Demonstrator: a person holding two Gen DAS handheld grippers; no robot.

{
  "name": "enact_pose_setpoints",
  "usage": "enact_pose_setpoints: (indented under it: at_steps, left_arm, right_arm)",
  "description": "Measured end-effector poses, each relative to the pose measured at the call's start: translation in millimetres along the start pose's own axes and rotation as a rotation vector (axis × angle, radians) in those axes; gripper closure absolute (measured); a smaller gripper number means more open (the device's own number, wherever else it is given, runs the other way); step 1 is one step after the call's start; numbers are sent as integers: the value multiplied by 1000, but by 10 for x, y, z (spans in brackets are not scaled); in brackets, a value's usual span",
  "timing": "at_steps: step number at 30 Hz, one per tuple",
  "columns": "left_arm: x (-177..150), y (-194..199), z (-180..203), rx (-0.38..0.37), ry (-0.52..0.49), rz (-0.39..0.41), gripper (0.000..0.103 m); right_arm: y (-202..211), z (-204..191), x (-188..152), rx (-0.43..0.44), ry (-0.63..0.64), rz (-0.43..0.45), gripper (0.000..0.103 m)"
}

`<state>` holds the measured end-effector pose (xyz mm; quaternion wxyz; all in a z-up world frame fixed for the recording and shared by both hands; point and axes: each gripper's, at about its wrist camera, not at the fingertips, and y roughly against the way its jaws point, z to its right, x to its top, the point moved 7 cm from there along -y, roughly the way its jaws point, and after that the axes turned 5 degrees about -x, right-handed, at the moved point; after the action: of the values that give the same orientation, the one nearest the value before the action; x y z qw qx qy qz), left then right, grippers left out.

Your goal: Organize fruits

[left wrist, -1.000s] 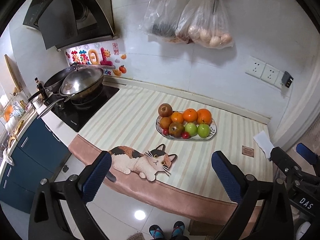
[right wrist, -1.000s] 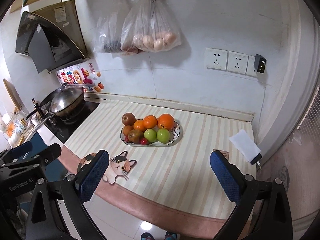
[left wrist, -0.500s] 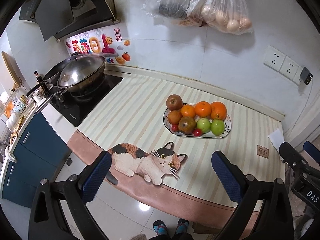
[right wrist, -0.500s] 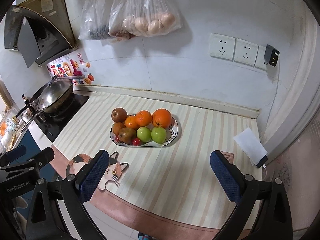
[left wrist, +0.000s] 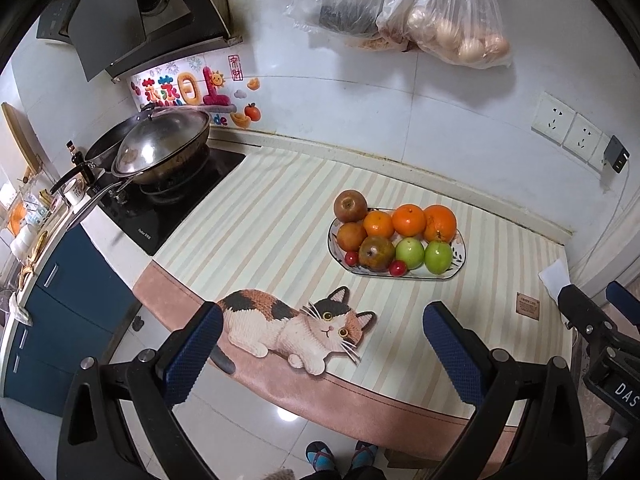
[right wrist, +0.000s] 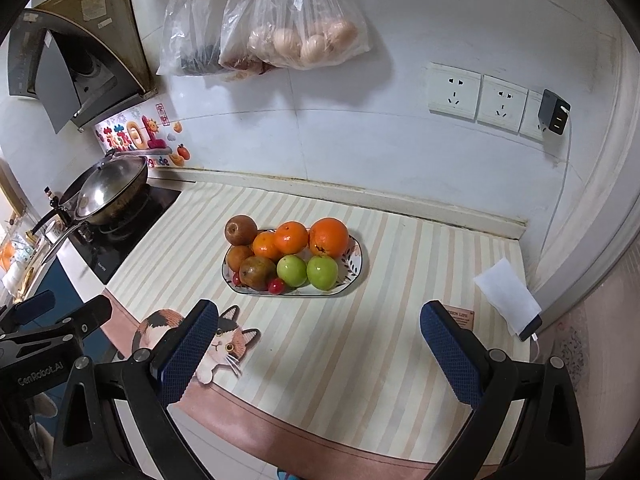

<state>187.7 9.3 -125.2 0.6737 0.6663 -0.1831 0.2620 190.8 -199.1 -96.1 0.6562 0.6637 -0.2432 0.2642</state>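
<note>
**Both tongs wide open above the counter's front edge, fruit plate untouched**

Left gripper [left wrist: 322, 346] hovers over the near edge of the striped mat [left wrist: 280, 216], jaws spread wide, nothing between the blue pads; the cat picture [left wrist: 296, 326] lies on the mat between its fingers; right gripper [right wrist: 320, 344] likewise wide open and empty, over the mat's front right part.

Fruit plate [right wrist: 356, 272] sits mid-mat, well ahead of both grippers; on it, back row: brown round fruit [right wrist: 241, 229] at the left end, three oranges [right wrist: 294, 237] touching side by side; front row: two green apples [right wrist: 307, 271] touching, a brown-green fruit [right wrist: 258, 272] to their left, small red fruits [right wrist: 275, 285] at the front rim.

Wok [left wrist: 160, 152] with lid on the black hob, left of the mat; white folded paper [right wrist: 508, 300] at the mat's right edge; plastic bags [right wrist: 296, 20] hang on the wall above; wall sockets [right wrist: 476, 94] to the right.
</note>
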Motion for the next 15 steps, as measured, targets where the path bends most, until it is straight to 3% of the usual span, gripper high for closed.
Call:
enact_pose_setpoints:
  at_steps: [15]
  left_arm:
    - [34,81,26,-1,-13,21,1]
  right_arm:
    - [69,5,-18,2,-2,10,0]
